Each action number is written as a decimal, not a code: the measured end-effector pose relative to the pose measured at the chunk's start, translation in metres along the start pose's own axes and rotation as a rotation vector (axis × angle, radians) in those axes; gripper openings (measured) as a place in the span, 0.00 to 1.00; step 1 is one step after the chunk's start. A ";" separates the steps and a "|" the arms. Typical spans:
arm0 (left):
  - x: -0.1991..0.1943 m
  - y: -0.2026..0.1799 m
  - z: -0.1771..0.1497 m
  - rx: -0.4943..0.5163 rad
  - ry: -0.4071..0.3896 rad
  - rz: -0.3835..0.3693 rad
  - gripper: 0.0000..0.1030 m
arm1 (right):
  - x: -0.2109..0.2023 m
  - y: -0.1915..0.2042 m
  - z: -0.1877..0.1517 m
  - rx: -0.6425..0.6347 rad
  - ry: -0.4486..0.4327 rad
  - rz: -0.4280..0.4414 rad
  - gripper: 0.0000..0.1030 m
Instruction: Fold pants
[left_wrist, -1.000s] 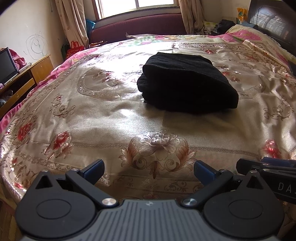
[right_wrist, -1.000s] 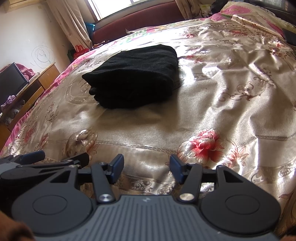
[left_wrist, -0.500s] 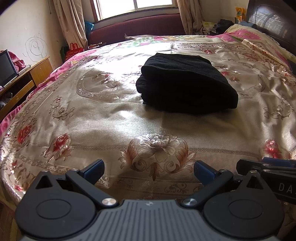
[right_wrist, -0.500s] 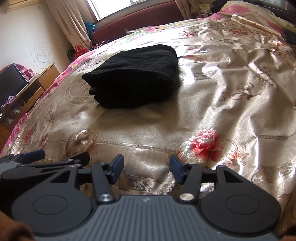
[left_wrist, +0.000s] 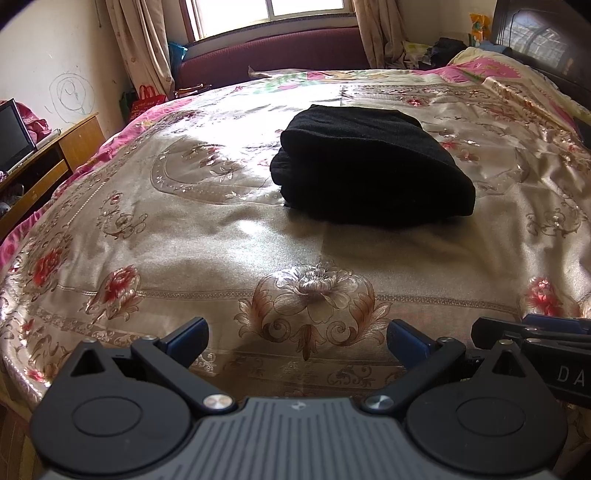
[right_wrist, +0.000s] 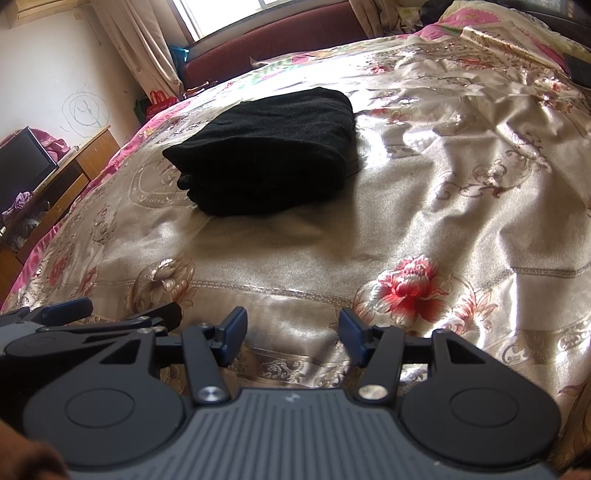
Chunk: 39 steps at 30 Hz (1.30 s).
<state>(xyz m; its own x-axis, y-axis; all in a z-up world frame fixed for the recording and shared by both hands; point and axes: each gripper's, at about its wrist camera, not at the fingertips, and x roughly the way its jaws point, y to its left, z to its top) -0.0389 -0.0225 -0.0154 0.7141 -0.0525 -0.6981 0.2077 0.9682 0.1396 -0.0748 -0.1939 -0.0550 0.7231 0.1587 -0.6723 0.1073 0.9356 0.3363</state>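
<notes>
Nothing has changed over the last second: the black pants (left_wrist: 373, 166) lie as the same compact folded bundle on the floral bedspread (left_wrist: 221, 251), at about twelve o'clock in the left wrist view and eleven o'clock in the right. The left gripper (left_wrist: 297, 338) and the right gripper (right_wrist: 291, 330) hang over the near edge of the bed, well apart from the bundle, each with its jaws apart and nothing between them. That stillness, with the bundle stacked and untouched, suggests the folding is finished or nearly so.
</notes>
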 end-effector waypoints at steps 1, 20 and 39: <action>0.000 0.000 0.000 0.000 -0.001 0.001 1.00 | 0.000 0.000 0.000 0.000 0.000 0.001 0.55; 0.000 0.000 0.000 -0.005 0.002 -0.001 1.00 | 0.000 -0.001 0.000 0.008 0.000 0.006 0.56; 0.004 -0.009 0.005 0.027 0.020 0.027 1.00 | 0.000 -0.004 0.000 0.026 -0.005 0.003 0.56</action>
<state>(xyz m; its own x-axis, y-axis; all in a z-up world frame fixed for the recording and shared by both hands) -0.0348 -0.0328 -0.0157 0.7061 -0.0207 -0.7078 0.2064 0.9622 0.1778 -0.0752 -0.1974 -0.0566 0.7266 0.1597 -0.6683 0.1231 0.9266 0.3553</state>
